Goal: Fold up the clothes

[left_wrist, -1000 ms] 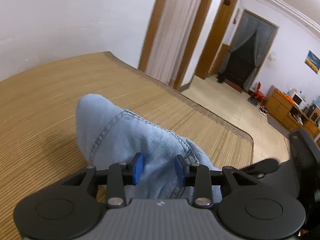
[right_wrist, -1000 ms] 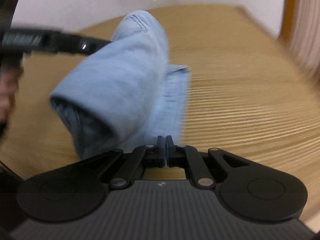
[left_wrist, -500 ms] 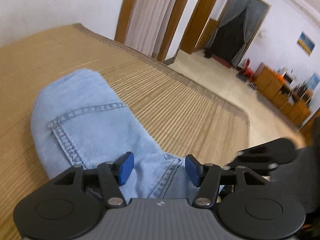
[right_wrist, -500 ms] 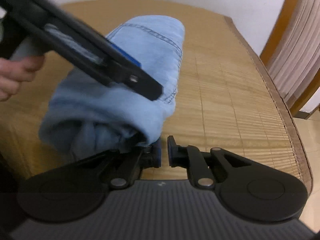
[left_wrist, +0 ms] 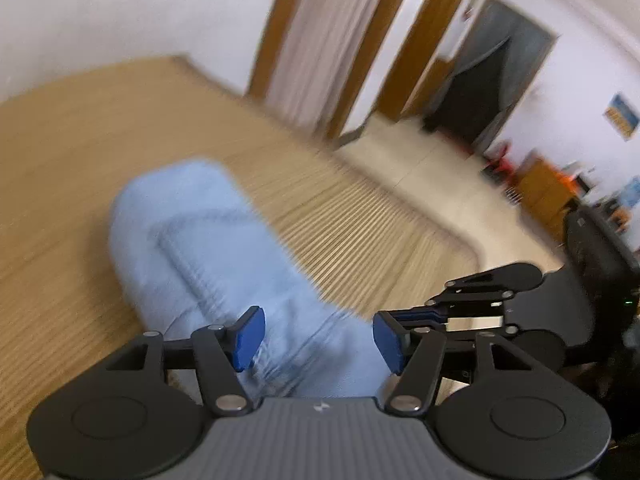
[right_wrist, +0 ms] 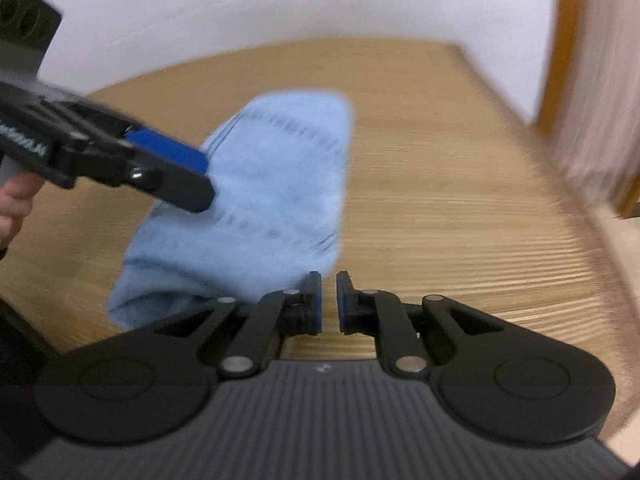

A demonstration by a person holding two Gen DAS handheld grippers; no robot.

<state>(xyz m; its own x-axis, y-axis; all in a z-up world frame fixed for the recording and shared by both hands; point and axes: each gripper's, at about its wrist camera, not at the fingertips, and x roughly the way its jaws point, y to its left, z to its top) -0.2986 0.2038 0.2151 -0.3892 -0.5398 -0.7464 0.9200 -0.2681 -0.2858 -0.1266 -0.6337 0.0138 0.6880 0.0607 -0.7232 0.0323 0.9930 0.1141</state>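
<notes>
**One folded pair of jeans on a straw mat**

One light-blue pair of jeans [right_wrist: 256, 204], folded into a thick bundle, lies on the woven straw mat [right_wrist: 460, 208]; the left gripper [left_wrist: 318, 338] hangs over its near end, jaws wide apart, blue pads [left_wrist: 248, 338] clear of the cloth and holding nothing; the right gripper [right_wrist: 329, 304], just beside the bundle's near right corner, is nearly closed and empty; a hand [right_wrist: 14, 204] holds the left tool; a white wall [right_wrist: 280, 0] stands behind.

Light blue jeans [right_wrist: 276, 184] folded into a thick bundle, darker seams on top, lying flat on the bamboo mat [right_wrist: 460, 216], away from its edges
</notes>
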